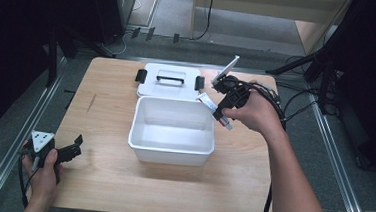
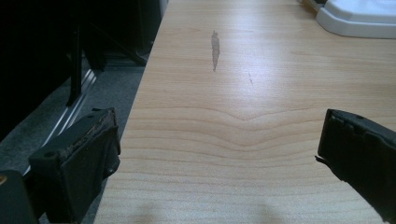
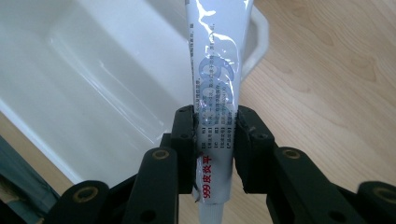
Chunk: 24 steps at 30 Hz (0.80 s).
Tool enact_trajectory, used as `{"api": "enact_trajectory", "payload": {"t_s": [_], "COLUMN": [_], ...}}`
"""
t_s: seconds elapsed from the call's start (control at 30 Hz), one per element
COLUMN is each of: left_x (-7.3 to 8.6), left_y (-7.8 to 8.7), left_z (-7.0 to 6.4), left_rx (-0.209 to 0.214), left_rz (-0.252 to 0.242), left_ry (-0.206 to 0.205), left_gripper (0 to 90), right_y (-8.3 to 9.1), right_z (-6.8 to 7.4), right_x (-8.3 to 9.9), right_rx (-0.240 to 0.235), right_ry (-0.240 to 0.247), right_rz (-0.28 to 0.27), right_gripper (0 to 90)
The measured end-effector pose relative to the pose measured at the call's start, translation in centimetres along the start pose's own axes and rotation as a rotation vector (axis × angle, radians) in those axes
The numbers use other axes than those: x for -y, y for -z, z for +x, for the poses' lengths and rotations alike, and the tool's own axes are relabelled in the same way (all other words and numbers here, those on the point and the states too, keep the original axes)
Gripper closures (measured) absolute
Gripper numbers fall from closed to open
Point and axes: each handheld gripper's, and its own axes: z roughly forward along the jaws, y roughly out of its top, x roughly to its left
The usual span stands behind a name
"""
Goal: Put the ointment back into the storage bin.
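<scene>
Pale wood table (image 1: 120, 181) carries a white bin (image 1: 173, 130), open and empty, with its lid (image 1: 169, 79) lying flat just behind it. At the bin's right rim the right gripper (image 3: 215, 135) has its jaws closed on a white tube (image 3: 215, 70), which reaches over the bin's edge. By the look of it, the tube is being put into the bin; next it should move further over the hollow before the jaws part. Well left of the bin, the left gripper (image 2: 219, 154) rests wide open, holding nothing.
</scene>
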Motion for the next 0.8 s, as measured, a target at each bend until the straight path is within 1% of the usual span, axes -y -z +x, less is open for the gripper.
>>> {"api": "enact_trajectory", "payload": {"t_s": [0.03,0.07,0.1,0.13,0.17,0.2,0.23,0.27,0.3,0.33,0.37,0.4,0.43,0.47,0.5,0.53,0.57,0.6,0.73,0.8], "left_x": [0.0,0.0,0.0,0.0,0.0,0.0,0.0,0.0,0.0,0.0,0.0,0.0,0.0,0.0,0.0,0.0,0.0,0.0,0.0,0.0], "left_y": [0.0,0.0,0.0,0.0,0.0,0.0,0.0,0.0,0.0,0.0,0.0,0.0,0.0,0.0,0.0,0.0,0.0,0.0,0.0,0.0], "left_z": [0.0,0.0,0.0,0.0,0.0,0.0,0.0,0.0,0.0,0.0,0.0,0.0,0.0,0.1,0.0,0.0,0.0,0.0,0.0,0.0], "left_rx": [0.000,0.001,0.001,0.002,0.002,0.004,0.004,0.004,0.003,0.003,0.003,0.003,0.003,0.003,0.002,0.002,0.002,0.003,0.003,0.003], "left_rz": [0.001,0.001,0.000,0.001,0.001,0.003,0.003,0.003,0.003,0.003,0.003,0.003,0.004,0.003,0.003,0.003,0.003,0.004,0.002,0.003], "left_ry": [0.000,-0.001,-0.001,0.000,0.002,0.003,0.003,0.003,0.003,0.002,0.002,0.002,0.000,0.000,-0.001,-0.001,-0.001,-0.001,-0.001,-0.001], "left_gripper": [0.0,0.0,0.0,0.0,0.0,0.0,0.0,0.0,0.0,0.0,0.0,0.0,0.0,0.0,0.0,0.0,0.0,0.0,0.0,0.0], "right_y": [0.0,-0.1,-0.1,-0.1,-0.2,-0.2,-0.3,-0.4,-0.5,-0.5,-0.7,-0.7,-0.7,-0.7,-0.8,-0.8,-1.0,-1.1,-1.4,-1.7], "right_z": [0.1,0.3,0.7,0.7,1.1,1.1,1.3,1.6,2.1,2.1,2.5,2.5,2.8,2.8,2.9,3.2,3.4,3.5,3.9,4.0], "right_x": [-0.1,-0.2,-0.3,-0.3,-0.4,-0.4,-0.4,-0.5,-0.5,-0.5,-0.5,-0.5,-0.5,-0.5,-0.5,-0.5,-0.5,-0.5,-0.5,-0.5], "right_rx": [-0.004,-0.015,-0.041,-0.041,-0.068,-0.068,-0.085,-0.103,-0.109,-0.109,-0.117,-0.117,-0.116,-0.116,-0.118,-0.117,-0.117,-0.118,-0.124,-0.115], "right_ry": [0.012,0.036,0.093,0.093,0.168,0.168,0.208,0.259,0.334,0.334,0.405,0.405,0.468,0.468,0.485,0.506,0.553,0.573,0.630,0.659], "right_rz": [0.000,-0.005,-0.014,-0.014,-0.024,-0.024,-0.027,-0.033,-0.044,-0.044,-0.060,-0.060,-0.075,-0.075,-0.079,-0.084,-0.097,-0.100,-0.113,-0.109], "right_gripper": [72.4,72.4,72.5,72.5,72.5,72.5,72.4,72.5,72.5,72.5,72.5,72.5,72.5,72.5,72.5,72.5,72.5,72.5,72.4,72.4]}}
